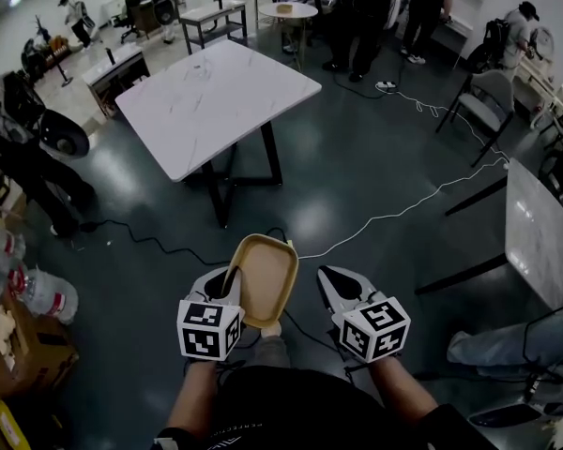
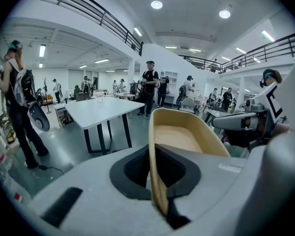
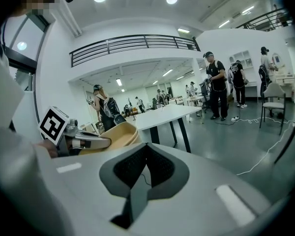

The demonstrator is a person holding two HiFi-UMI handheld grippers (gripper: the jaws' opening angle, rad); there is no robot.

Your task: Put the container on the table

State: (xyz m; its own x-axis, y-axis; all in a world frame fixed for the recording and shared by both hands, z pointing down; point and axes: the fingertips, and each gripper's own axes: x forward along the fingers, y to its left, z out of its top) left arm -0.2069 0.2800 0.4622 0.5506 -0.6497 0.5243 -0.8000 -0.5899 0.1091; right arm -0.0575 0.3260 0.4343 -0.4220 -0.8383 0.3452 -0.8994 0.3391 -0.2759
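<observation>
A tan, shallow container [image 1: 264, 277] is carried above the dark floor, its left rim clamped between the jaws of my left gripper [image 1: 227, 285]. In the left gripper view the container's rim [image 2: 155, 181] runs straight through the shut jaws and its hollow [image 2: 179, 136] opens to the right. My right gripper [image 1: 336, 283] rides beside the container, apart from it, jaws shut on nothing [image 3: 137, 183]. The white marble-topped table [image 1: 216, 97] stands ahead across the floor; the table [image 2: 96, 111] shows in the left gripper view and the table [image 3: 164, 114] in the right gripper view.
A white cable [image 1: 403, 209] snakes over the floor between me and a second white table [image 1: 542, 237] at the right. Cardboard boxes and bottles [image 1: 23, 322] lie at the left. People [image 1: 371, 7] stand beyond the table; a chair [image 1: 488, 101] is at the far right.
</observation>
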